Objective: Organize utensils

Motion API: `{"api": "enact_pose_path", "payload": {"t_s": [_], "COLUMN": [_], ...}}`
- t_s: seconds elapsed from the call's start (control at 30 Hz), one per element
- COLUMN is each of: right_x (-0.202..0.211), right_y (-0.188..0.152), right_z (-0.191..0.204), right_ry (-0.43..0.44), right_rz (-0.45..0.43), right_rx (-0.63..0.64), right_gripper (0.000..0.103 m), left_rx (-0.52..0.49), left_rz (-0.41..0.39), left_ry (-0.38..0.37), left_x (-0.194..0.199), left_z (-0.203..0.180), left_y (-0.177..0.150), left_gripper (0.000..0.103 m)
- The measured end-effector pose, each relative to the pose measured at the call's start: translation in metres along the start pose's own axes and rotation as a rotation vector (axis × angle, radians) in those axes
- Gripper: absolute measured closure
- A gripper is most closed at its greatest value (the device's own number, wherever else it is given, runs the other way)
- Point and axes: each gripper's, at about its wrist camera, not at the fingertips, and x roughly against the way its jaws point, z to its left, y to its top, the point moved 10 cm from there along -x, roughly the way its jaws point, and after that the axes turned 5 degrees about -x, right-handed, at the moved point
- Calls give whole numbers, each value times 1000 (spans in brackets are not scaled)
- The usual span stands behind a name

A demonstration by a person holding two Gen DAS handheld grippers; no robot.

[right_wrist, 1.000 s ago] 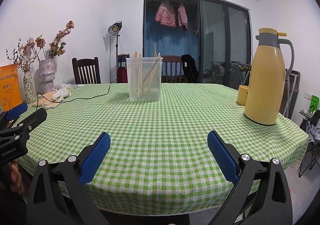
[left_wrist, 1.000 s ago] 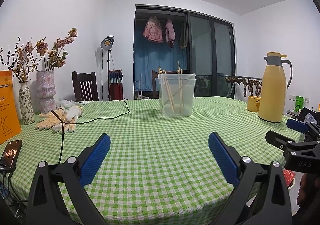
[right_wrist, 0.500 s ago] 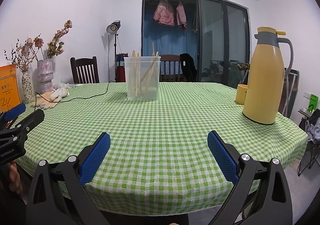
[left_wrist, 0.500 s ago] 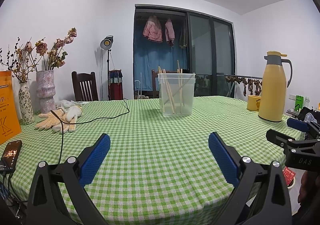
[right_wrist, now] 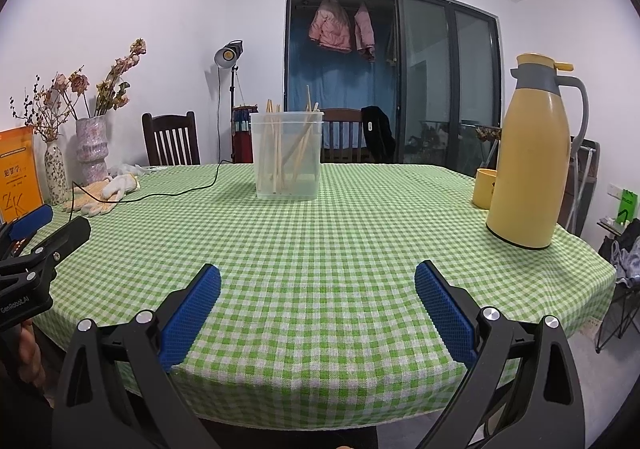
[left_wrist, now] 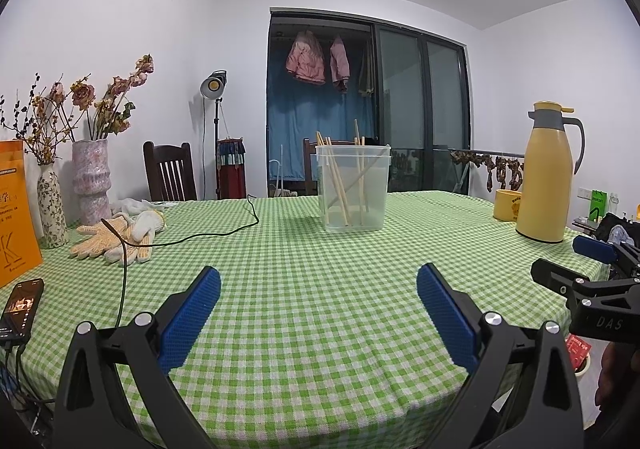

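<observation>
- While both grippers hang wide apart and empty over the near edge of the table, little has changed in the last second: the views have shifted only slightly, and nothing on the cloth has moved.
- Left gripper and right gripper each show their blue pads spread, with nothing between them.
- Chopsticks stand leaning inside the clear tub at the far middle of the table, well apart from both grippers.
- No loose utensil is visible on the cloth, so the sorting looks either finished or not yet begun; which one cannot be told.
- Open checked cloth runs clear from the near edge to the tub, giving a straight reach.
- Far right, a yellow flask and a cup sit near the table's edge; on the left lie gloves, a black cable and a phone, worth steering round.
</observation>
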Motion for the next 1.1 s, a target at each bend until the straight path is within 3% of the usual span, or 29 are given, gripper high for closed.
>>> {"api": "enact_pose_path", "payload": {"t_s": [1.1], "right_x": [0], "right_y": [-1], "right_z": [0], "right_ry": [-7], "right_rz": [-7], "right_rx": [-1], "right_gripper": [9], "left_rx": [9], "left_rz": [12], "left_ry": [-8], "left_x": [-4], "left_z": [-2], "left_y": [-3], "left_gripper": [8]}}
